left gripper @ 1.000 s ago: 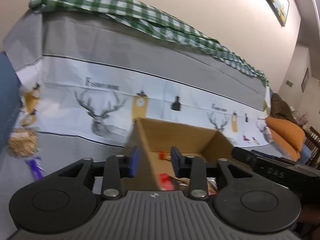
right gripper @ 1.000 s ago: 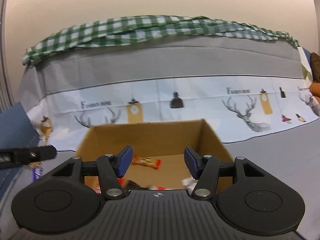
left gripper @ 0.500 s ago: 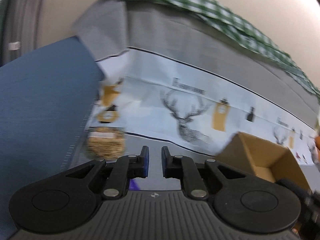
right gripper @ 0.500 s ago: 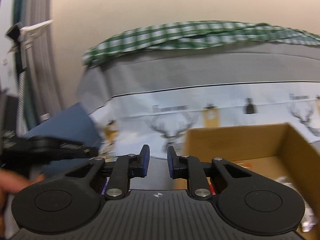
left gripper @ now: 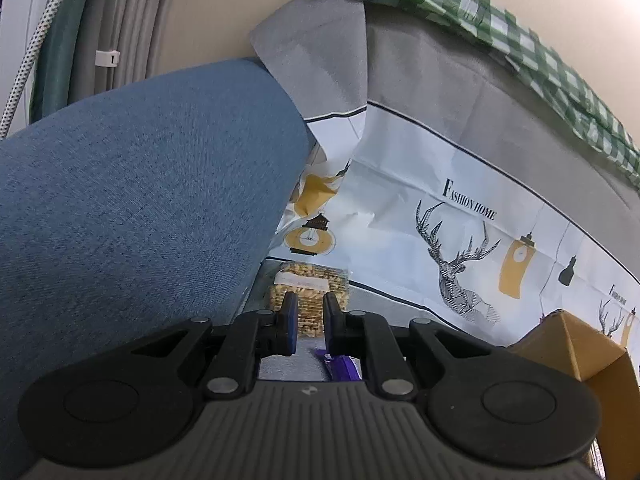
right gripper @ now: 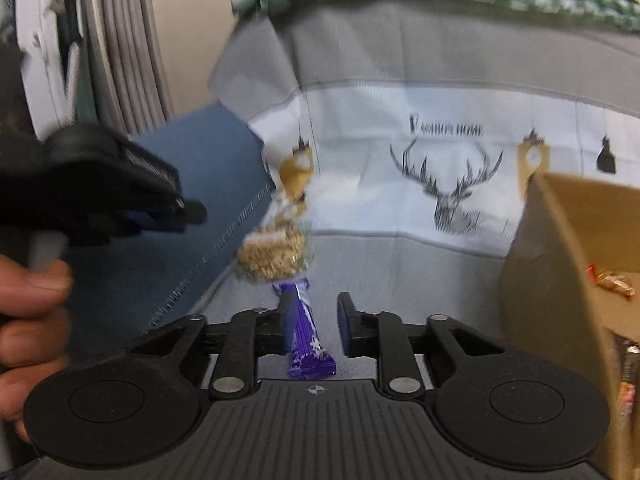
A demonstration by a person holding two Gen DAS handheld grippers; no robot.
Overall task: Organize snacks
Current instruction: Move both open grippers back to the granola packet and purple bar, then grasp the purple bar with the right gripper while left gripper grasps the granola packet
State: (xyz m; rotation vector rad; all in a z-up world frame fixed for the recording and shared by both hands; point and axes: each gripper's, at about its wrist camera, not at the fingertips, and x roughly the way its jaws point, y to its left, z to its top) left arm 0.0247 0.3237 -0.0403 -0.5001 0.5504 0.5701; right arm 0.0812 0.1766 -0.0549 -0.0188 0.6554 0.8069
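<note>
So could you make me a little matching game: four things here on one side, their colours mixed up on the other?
Things:
1. snack bar
2. box
3. cushion
4. checked cloth

Colours:
A. green and white
B. purple
C. blue
D. brown

Pairs: 1-B, 2-D, 3-C, 4-A

Home living room, deer-print sofa cover [left gripper: 440, 184], green checked throw [left gripper: 520, 40] at one o'clock, curtains [left gripper: 132, 20] at eleven
</note>
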